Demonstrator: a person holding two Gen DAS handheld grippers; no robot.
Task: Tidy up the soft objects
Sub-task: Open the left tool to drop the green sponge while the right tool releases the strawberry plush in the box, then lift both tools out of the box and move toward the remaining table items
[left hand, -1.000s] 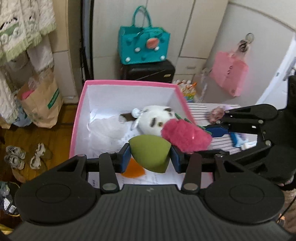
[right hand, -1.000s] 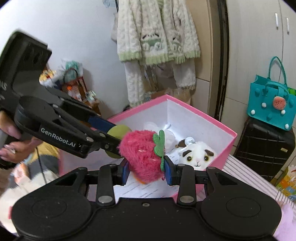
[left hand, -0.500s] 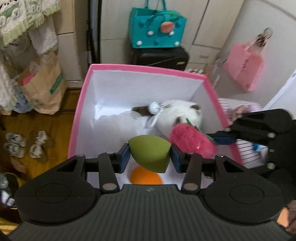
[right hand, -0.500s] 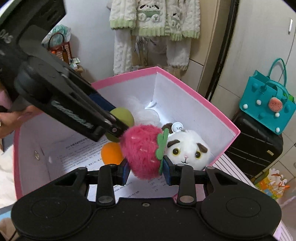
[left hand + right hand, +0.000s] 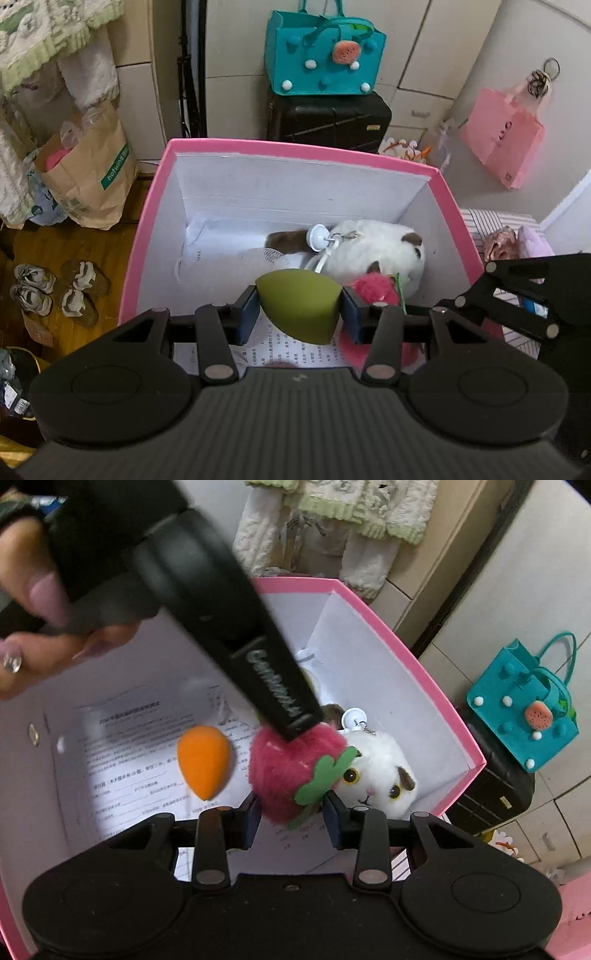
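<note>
Left tool clamped on a green sponge; right tool clamped on a pink plush strawberry. Both are held inside the pink box, above its paper-lined floor, which carries an orange sponge and a white plush animal.
</note>
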